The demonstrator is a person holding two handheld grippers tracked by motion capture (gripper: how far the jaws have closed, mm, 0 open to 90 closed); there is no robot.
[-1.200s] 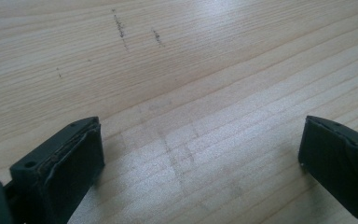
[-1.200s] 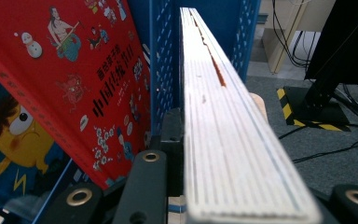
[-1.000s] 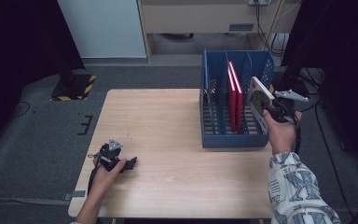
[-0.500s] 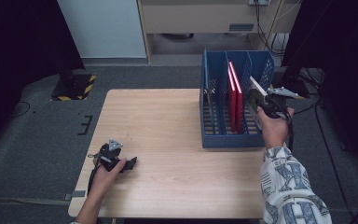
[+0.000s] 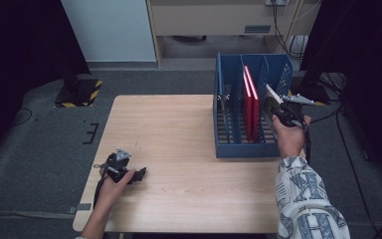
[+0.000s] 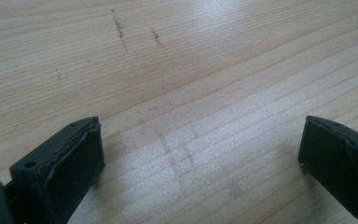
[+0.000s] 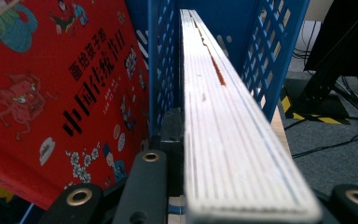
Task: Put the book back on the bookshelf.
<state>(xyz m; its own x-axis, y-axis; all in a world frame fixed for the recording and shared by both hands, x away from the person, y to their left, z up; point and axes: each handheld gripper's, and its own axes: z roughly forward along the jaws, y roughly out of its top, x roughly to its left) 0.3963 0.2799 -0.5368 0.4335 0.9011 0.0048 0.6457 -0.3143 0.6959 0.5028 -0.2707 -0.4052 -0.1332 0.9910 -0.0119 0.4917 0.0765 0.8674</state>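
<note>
A blue slotted file rack (image 5: 229,149) stands on the right half of the wooden table (image 5: 174,129). Red books (image 5: 251,102) stand upright in its middle compartment. My right gripper (image 5: 283,112) is shut on a thin book with white page edges (image 5: 272,94) and holds it edge-on at the rack's rightmost compartment. In the right gripper view, that book (image 7: 223,121) runs away from the jaws beside the blue divider (image 7: 163,56), with a red cover (image 7: 60,93) to its left. At the table's front left, my left gripper (image 5: 139,174) rests open; nothing lies between its fingers (image 6: 70,158).
The rack's left compartment (image 5: 226,109) holds no book. Dark cables (image 5: 328,114) and black stands lie on the floor right of the table. A cabinet (image 5: 214,20) stands behind the table.
My right gripper has carried the book leftward and away from the person, from beside the rack to its rightmost compartment, turning it edge-on. The left gripper has stayed still.
</note>
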